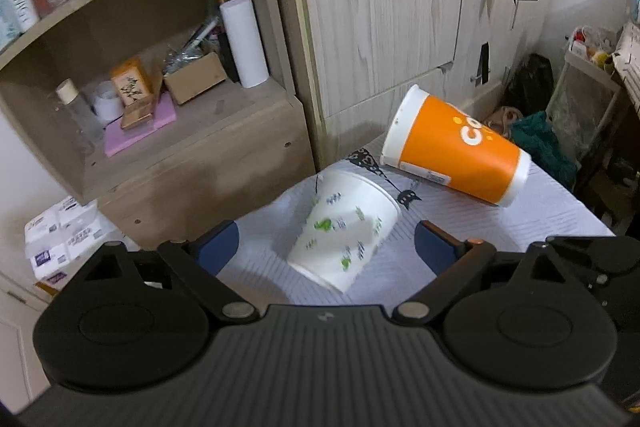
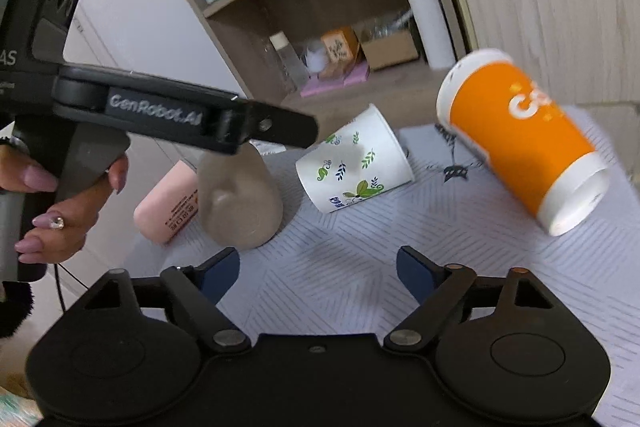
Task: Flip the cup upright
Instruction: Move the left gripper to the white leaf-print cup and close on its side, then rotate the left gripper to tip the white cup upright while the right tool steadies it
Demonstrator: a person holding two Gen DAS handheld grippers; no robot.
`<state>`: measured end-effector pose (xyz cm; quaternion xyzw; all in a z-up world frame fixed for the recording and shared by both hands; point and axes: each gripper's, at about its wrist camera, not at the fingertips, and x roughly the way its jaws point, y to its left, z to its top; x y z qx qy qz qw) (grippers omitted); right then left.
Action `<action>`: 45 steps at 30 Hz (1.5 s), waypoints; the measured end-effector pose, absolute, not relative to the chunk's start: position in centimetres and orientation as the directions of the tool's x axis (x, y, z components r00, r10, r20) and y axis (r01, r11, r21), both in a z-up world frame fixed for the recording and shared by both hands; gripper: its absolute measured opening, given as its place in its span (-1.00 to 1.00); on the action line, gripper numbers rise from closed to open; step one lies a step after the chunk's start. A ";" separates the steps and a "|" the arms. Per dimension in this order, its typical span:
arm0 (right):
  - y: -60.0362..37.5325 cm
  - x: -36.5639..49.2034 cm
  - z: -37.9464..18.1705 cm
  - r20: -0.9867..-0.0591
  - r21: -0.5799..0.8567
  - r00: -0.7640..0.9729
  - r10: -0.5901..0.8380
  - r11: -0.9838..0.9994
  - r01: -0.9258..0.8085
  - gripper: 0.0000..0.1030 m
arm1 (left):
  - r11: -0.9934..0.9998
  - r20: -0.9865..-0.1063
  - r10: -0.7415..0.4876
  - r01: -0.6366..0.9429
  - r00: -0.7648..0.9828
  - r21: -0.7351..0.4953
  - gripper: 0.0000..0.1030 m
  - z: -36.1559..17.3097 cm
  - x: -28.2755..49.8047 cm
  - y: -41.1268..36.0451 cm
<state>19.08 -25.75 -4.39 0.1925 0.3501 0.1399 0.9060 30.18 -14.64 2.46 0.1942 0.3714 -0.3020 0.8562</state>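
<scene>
A white paper cup with green leaf prints (image 1: 344, 227) lies on its side on the striped tablecloth (image 1: 460, 227), between and just beyond the fingers of my open left gripper (image 1: 326, 249). It also shows in the right wrist view (image 2: 354, 167), left of centre. A tall orange cup (image 1: 456, 147) lies on its side further right, also seen in the right wrist view (image 2: 520, 139). My right gripper (image 2: 318, 271) is open and empty, above the cloth, short of both cups. The left gripper's body (image 2: 168, 111) crosses the right wrist view at the left.
A wooden shelf unit (image 1: 192, 155) with bottles, boxes and a paper roll stands behind the table at the left. A wardrobe door (image 1: 380, 7) is at the back. A pink bottle (image 2: 168, 207) and a beige rounded object (image 2: 240, 199) lie at the table's left.
</scene>
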 end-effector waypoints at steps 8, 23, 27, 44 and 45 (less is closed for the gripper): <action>-25.1 22.9 -6.0 -0.589 0.511 0.698 0.407 0.857 -0.069 0.47 | 0.709 -0.809 -0.410 0.705 0.421 0.007 0.68 0.8 33.9 -15.8; -24.9 25.4 -7.1 -0.599 0.519 0.713 0.365 0.855 -0.002 0.46 | 0.736 -0.867 -0.404 0.667 0.292 -0.119 0.39 -1.6 36.2 -16.5; -25.0 25.6 -7.2 -0.582 0.538 0.724 0.370 0.843 0.002 0.46 | 0.736 -0.872 -0.406 0.664 0.272 -0.136 0.10 -1.6 36.0 -16.5; -25.6 25.6 -7.7 -0.603 0.519 0.735 0.309 0.852 0.067 0.16 | 0.747 -0.893 -0.343 0.661 0.291 -0.072 -0.06 -1.5 34.3 -17.5; -25.6 25.5 -7.7 -0.605 0.514 0.734 0.308 0.855 0.065 0.16 | 0.747 -0.895 -0.341 0.661 0.289 -0.071 -0.06 -1.5 34.2 -17.6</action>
